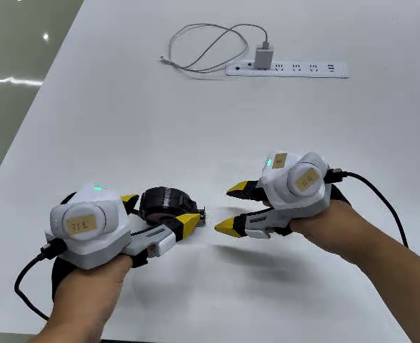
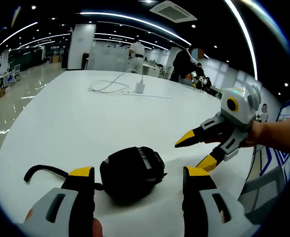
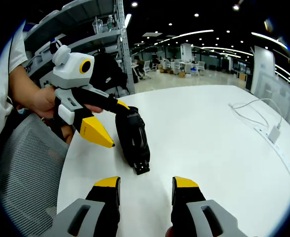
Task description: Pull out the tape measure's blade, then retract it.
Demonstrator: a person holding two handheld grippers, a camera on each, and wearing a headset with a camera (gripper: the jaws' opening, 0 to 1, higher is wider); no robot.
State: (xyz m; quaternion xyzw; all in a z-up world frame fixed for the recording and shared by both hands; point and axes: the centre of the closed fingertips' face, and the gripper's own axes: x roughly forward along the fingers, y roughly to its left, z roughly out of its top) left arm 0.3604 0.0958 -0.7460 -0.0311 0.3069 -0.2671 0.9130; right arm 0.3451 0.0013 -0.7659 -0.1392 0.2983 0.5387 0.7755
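A black tape measure (image 1: 166, 204) lies on the white table (image 1: 196, 128), blade drawn in, with its hook end (image 3: 142, 169) pointing toward my right gripper. My left gripper (image 1: 160, 212) is open and straddles the case, with a gap on each side in the left gripper view, where the tape measure (image 2: 132, 173) sits between the yellow tips. My right gripper (image 1: 232, 208) is open and empty, a short way right of the hook. In the right gripper view the tape measure (image 3: 133, 138) lies just ahead of the jaws of my right gripper (image 3: 146, 182).
A white power strip (image 1: 288, 68) with a plugged-in charger and a looped cable (image 1: 210, 46) lies at the far side of the table. The table's left edge runs diagonally above a shiny floor (image 1: 10, 78). A black strap (image 2: 41, 170) trails from the tape measure.
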